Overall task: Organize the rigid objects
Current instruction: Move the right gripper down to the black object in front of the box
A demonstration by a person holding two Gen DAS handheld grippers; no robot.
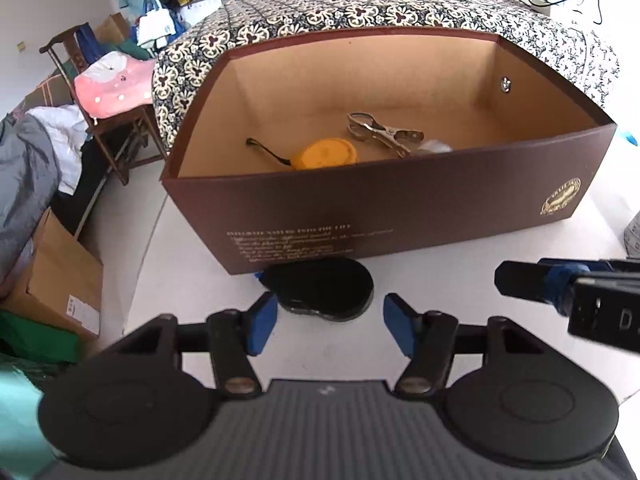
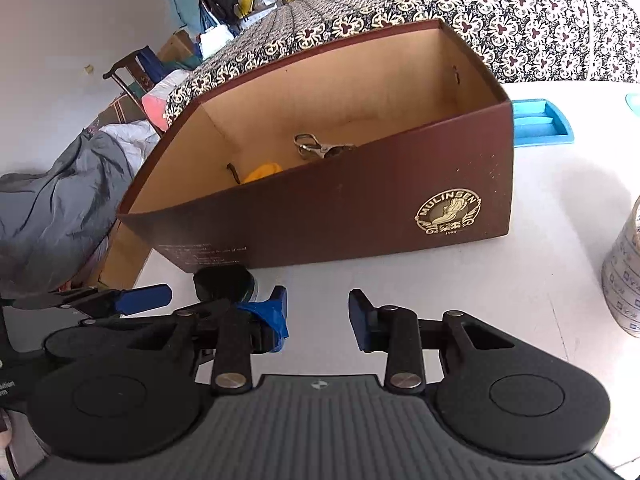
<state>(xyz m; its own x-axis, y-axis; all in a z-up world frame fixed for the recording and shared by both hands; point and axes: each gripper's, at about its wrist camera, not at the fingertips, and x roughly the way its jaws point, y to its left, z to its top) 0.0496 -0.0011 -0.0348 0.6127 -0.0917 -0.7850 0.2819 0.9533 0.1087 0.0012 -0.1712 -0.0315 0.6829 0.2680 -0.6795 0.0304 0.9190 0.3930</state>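
A brown cardboard box point(image 1: 400, 216) stands open on the white table. Inside it lie a yellow tape measure point(image 1: 324, 154) and a metal clip point(image 1: 384, 132); both also show in the right wrist view, the tape measure point(image 2: 264, 172) and the clip point(image 2: 320, 148). A black rounded object point(image 1: 324, 292) rests on the table against the box's front wall. My left gripper point(image 1: 332, 328) is open just short of it, the blue pads point(image 1: 262, 328) apart on either side. My right gripper point(image 2: 320, 316) is open with nothing in it, to the right of the black object point(image 2: 224, 280).
A blue tray point(image 2: 540, 120) lies behind the box at the right. A printed cylindrical container point(image 2: 624, 272) stands at the table's right edge. A patterned bedcover point(image 1: 360, 12) lies beyond the box. A chair point(image 1: 100, 112) and cartons point(image 1: 60, 280) stand on the floor left of the table.
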